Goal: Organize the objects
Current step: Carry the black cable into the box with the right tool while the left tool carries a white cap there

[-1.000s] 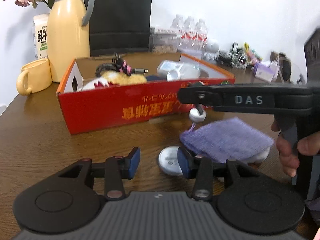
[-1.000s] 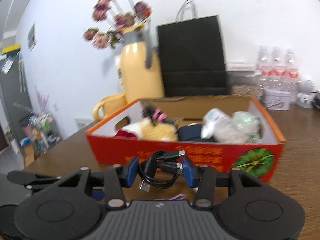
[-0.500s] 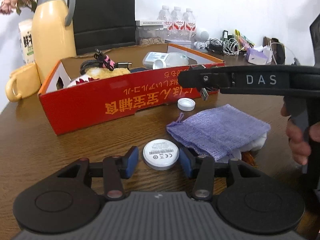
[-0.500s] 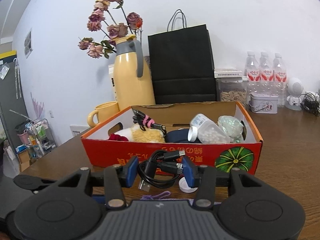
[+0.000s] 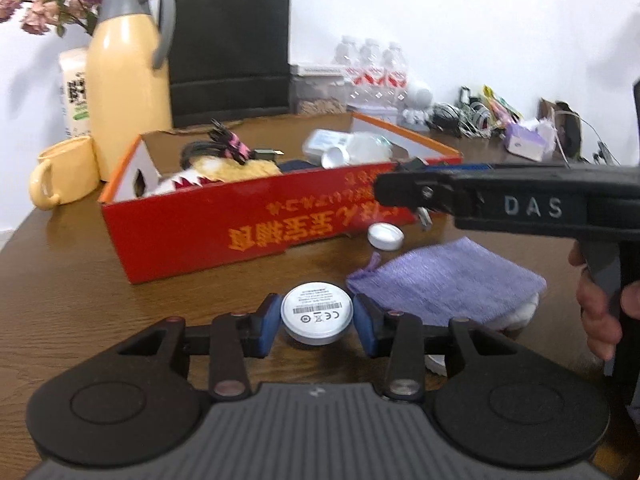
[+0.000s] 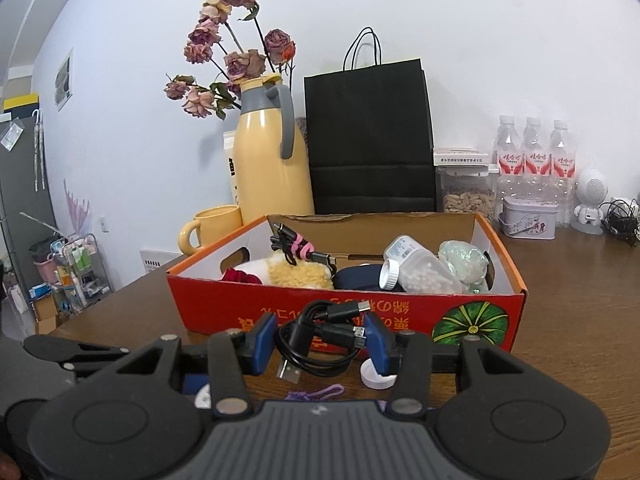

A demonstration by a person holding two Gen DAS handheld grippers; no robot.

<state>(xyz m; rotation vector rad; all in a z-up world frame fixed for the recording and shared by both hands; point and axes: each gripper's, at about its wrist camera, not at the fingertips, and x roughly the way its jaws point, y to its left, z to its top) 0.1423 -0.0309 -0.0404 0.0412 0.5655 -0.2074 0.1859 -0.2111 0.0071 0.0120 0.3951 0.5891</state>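
While box rim (image 6: 344,286) lies ahead, cable (image 6: 320,340) hangs clear

The person's hand (image 5: 604,312) on the black grip runs off the left wrist view's right edge; only some fingers show. The red cardboard box (image 5: 256,224) hides the lower halves of the things lying inside it. A white soft thing (image 5: 516,316) peeks from under the purple woven pouch (image 5: 444,284), mostly covered. The cluttered cords and packets (image 5: 476,114) at the table's far corner are too small and blurred to tell apart. The printed label on the round white disc (image 5: 317,313) is unreadable.
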